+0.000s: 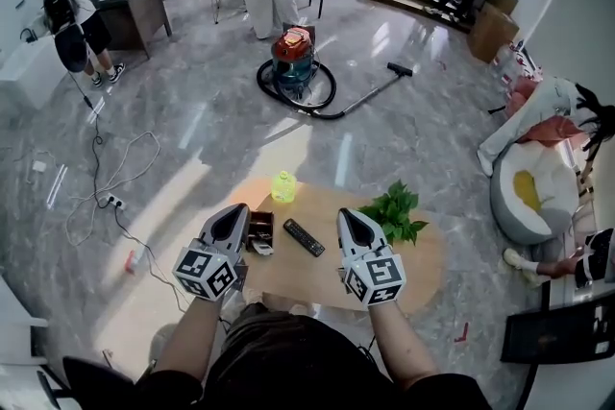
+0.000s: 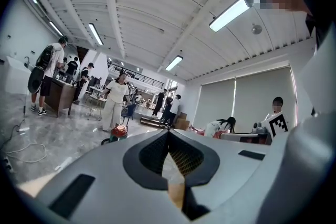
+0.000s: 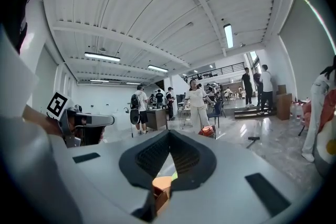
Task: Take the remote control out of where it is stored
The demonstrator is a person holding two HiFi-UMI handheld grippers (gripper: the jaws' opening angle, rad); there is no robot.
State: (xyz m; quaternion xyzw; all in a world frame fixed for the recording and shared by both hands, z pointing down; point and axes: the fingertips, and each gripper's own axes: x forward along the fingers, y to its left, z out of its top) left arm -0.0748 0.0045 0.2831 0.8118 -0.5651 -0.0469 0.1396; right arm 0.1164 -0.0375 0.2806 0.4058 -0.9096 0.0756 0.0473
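a red and teal canister vacuum cleaner (image 1: 293, 53) stands on the glossy grey stone floor (image 1: 211, 125) at upper centre. below it, a round light wooden table (image 1: 423, 266) bears a translucent yellow-green plastic bottle (image 1: 282, 186) and a leafy green plant (image 1: 394, 211). a white power strip (image 1: 113, 202) lies at left.

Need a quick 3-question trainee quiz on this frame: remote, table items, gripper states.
1. True or false: the remote control lies on the table, outside the dark box.
2. What stands on the table to the right of the remote control in the head view? A) plant B) mug C) laptop
3. Fill in: the left gripper and right gripper are both shut, holding ____.
Key: 1 true; 2 A; 3 nothing.
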